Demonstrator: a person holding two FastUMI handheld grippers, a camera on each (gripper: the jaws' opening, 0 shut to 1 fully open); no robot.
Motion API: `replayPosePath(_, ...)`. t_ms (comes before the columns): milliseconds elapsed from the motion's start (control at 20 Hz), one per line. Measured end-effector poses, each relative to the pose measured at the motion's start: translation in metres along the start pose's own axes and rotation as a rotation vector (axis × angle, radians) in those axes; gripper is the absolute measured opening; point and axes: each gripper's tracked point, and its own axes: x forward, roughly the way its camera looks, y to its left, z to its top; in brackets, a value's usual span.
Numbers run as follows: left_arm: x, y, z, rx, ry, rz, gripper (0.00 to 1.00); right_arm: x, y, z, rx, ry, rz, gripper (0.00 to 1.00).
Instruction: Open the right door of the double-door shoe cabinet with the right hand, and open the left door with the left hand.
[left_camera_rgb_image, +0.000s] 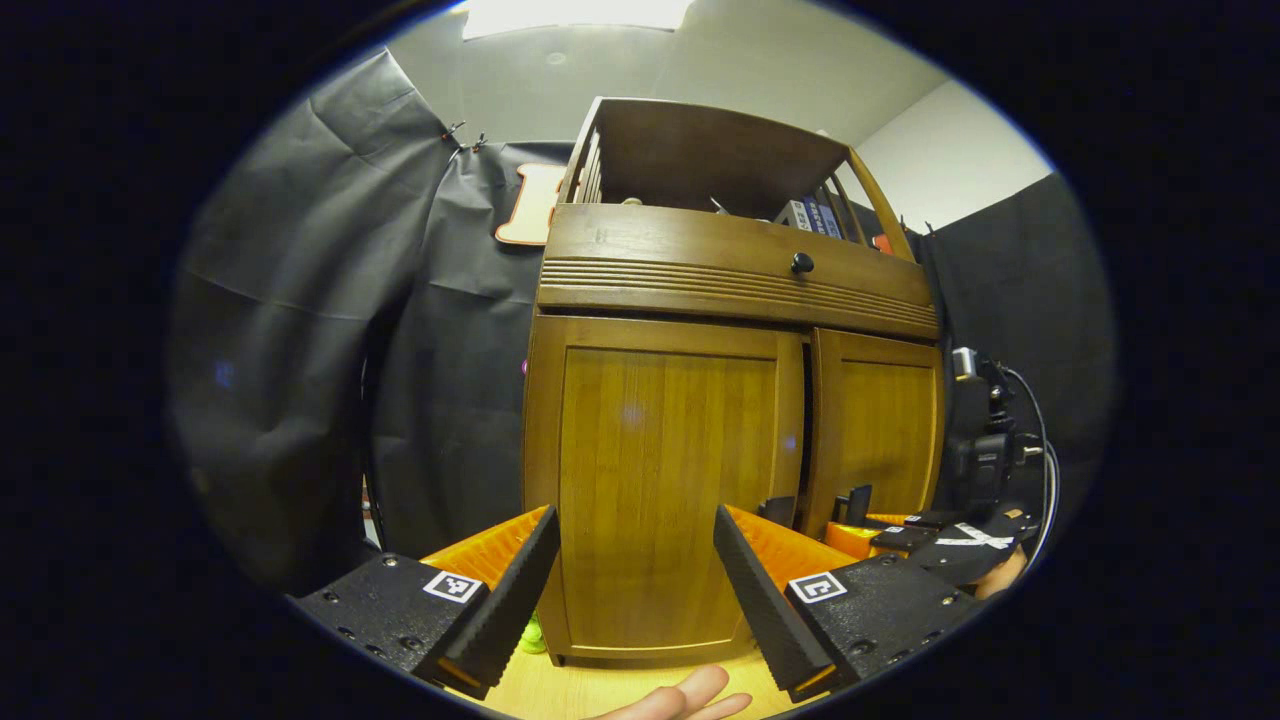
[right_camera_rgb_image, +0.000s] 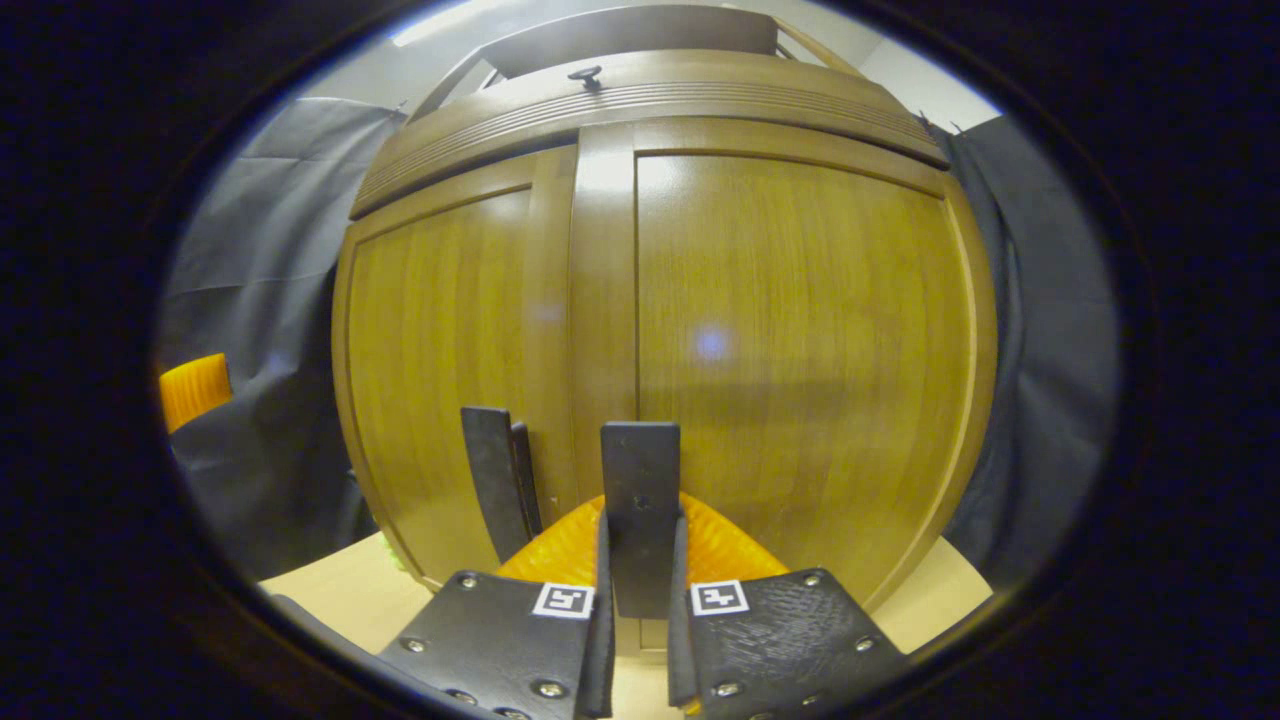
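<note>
shoe cabinet (right_camera_rgb_image: 700, 300) sits on the table right ahead. my right gripper (right_camera_rgb_image: 640, 560) is clamped on the right door's flat pull tab (right_camera_rgb_image: 640, 470), left gripper (left_camera_rgb_image: 630, 580) spread wide before the left door (left_camera_rgb_image: 650, 480). stiff hinged wood, probably swings easy.

Your left gripper (left_camera_rgb_image: 632, 590) hangs with fingers spread wide before the shoe cabinet's (left_camera_rgb_image: 730, 400) closed left door (left_camera_rgb_image: 665, 490), not touching. Your right gripper (left_camera_rgb_image: 905, 535) sits at the right door's (left_camera_rgb_image: 878, 425) bottom, near the seam.

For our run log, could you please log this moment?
right gripper: shut on right door handle | left gripper: open, facing left door | shoe cabinet: unopened
</note>
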Motion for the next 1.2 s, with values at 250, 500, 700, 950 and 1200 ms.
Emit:
replayPosePath(250,-0.001,-0.011,-0.001,0.018,-0.006,-0.015,0.95,-0.03,-0.004,-0.004,0.013,0.005,0.033,0.21)
replayPosePath(500,-0.002,-0.021,-0.002,0.025,-0.006,-0.044,0.92,-0.049,-0.007,-0.009,0.034,0.016,0.07,0.21)
replayPosePath(700,0.0,-0.02,-0.005,0.0,0.007,-0.048,0.92,-0.07,-0.014,-0.01,0.047,0.029,0.095,0.21)
replayPosePath(950,0.003,-0.018,-0.007,-0.001,0.016,-0.033,0.92,-0.096,-0.025,-0.011,0.087,0.036,0.135,0.22)
replayPosePath(1200,0.007,-0.02,-0.014,-0.008,0.039,-0.042,0.92,-0.122,-0.044,-0.013,0.086,0.035,0.132,0.21)
